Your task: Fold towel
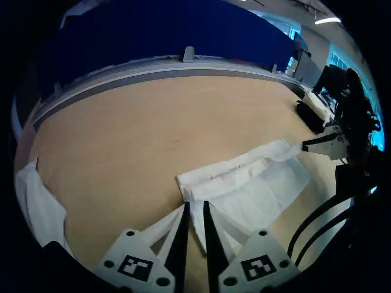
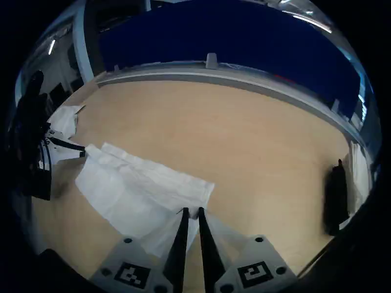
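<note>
Item: one white, creased cloth towel (image 1: pixel 254 188), lying on the near half of a pale wooden table (image 1: pixel 146 127). It is stretched into a long band, with one layer apparently doubled over on the side toward the table's far edge. Holders: left gripper (image 1: pixel 196 205), black fingers drawn nearly together with a corner of the towel nipped between them; right gripper (image 2: pixel 192 210), likewise narrowed onto the opposite end, cloth showing in the slit. Reason for the hold, as judged: a grip at each end keeps the band stretched, so the loose edge can be carried across in one even fold. The next move probably needs both ends travelling together, or the crease will skew. Also on the table: a second white cloth (image 1: pixel 36 205) at its left end; a black oblong object (image 2: pixel 336 198) at its right end, kind unclear; a grey rail (image 1: pixel 146 73) and a dark blue partition (image 2: pixel 220 34) along its far edge. Not determined: how much cloth sits inside each pinch, as the fingers hide it; the towel's near edge, cut off beneath the grippers; the clutter beyond the table's right end, too dim to name.
</note>
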`<state>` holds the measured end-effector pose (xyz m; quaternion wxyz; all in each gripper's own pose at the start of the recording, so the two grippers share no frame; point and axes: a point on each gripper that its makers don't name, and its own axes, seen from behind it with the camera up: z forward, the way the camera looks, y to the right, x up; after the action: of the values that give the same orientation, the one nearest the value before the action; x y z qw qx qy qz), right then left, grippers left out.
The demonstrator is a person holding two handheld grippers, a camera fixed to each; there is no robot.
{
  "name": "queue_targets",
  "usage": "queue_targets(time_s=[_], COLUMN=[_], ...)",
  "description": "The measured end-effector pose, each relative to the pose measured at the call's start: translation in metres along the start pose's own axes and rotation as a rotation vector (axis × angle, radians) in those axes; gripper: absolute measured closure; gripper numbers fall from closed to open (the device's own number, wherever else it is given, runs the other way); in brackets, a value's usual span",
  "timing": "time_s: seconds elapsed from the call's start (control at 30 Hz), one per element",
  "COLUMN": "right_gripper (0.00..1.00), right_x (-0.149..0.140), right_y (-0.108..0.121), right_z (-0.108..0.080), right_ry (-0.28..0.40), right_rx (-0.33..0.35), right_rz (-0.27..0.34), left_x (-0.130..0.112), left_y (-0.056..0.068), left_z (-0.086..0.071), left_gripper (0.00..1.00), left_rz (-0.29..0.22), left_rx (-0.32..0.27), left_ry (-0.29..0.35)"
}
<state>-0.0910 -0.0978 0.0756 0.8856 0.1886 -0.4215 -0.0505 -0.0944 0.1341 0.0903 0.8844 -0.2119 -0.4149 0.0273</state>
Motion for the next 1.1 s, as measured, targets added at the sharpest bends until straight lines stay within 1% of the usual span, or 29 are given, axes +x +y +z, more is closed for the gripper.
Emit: queue_targets(time_s=[0.03, 0.1, 0.17, 0.3, 0.37, 0.43, 0.57, 0.7, 0.87, 1.1], right_gripper=[0.76, 0.59, 0.48, 0.15, 0.04, 0.01, 0.01, 0.01, 0.01, 0.01], right_x=[0.001, 0.003, 0.005, 0.008, 0.009, 0.009, 0.009, 0.008, 0.003, -0.010], right_y=[0.001, 0.003, 0.005, 0.008, 0.008, 0.009, 0.009, 0.007, 0.003, -0.005], right_z=[0.000, 0.000, -0.001, -0.004, -0.006, -0.007, -0.009, -0.013, -0.019, -0.029], right_ry=[0.004, 0.011, 0.017, 0.030, 0.035, 0.039, 0.044, 0.045, 0.040, 0.029], right_rx=[-0.005, -0.013, -0.020, -0.033, -0.033, -0.037, -0.040, -0.034, -0.021, -0.002], right_rz=[-0.001, -0.003, -0.008, -0.024, -0.031, -0.034, -0.035, -0.038, -0.048, -0.063], left_x=[0.001, 0.003, 0.005, 0.006, 0.006, 0.006, 0.007, 0.010, 0.010, 0.000], left_y=[0.000, -0.002, -0.003, -0.001, 0.001, 0.002, 0.001, -0.002, -0.007, -0.012], left_z=[0.000, -0.002, -0.004, -0.008, -0.010, -0.011, -0.012, -0.015, -0.025, -0.049], left_gripper=[0.68, 0.60, 0.56, 0.36, 0.27, 0.16, 0.10, 0.09, 0.09, 0.09], left_rz=[0.002, 0.006, 0.009, 0.015, 0.017, 0.018, 0.022, 0.023, 0.012, -0.003], left_rx=[0.001, 0.005, 0.012, 0.003, -0.003, -0.005, 0.001, 0.018, 0.043, 0.082], left_ry=[0.004, 0.012, 0.017, 0.020, 0.021, 0.024, 0.032, 0.043, 0.058, 0.082])
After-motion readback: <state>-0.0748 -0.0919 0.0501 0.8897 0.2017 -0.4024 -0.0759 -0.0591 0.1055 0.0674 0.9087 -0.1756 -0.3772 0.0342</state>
